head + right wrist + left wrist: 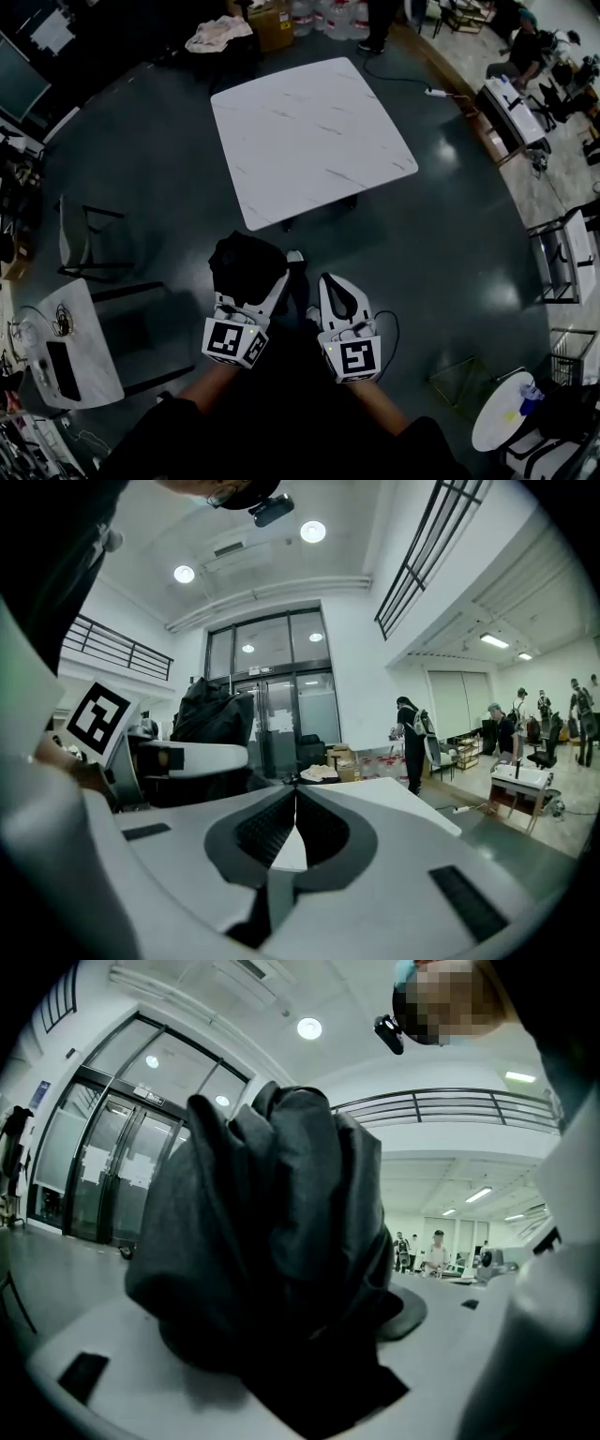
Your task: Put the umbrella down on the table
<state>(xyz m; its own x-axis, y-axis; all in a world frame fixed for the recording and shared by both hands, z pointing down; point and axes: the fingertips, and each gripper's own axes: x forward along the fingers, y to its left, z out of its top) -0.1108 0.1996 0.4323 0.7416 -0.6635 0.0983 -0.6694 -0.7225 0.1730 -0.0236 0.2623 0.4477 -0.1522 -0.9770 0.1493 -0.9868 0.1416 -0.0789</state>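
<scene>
Left gripper [265,289] jaws wide, pinching folded black umbrella [244,264], held above floor, near side of marble counter [309,141]. Right gripper [330,286] jaws pressed together, empty. We should carry it far over counter middle, lower level, then release.

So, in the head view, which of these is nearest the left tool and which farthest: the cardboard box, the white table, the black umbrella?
1. umbrella, held in the left tool.
2. white table, straight ahead, mid-picture.
3. cardboard box, on the floor beyond the table's far side, at the top.
</scene>
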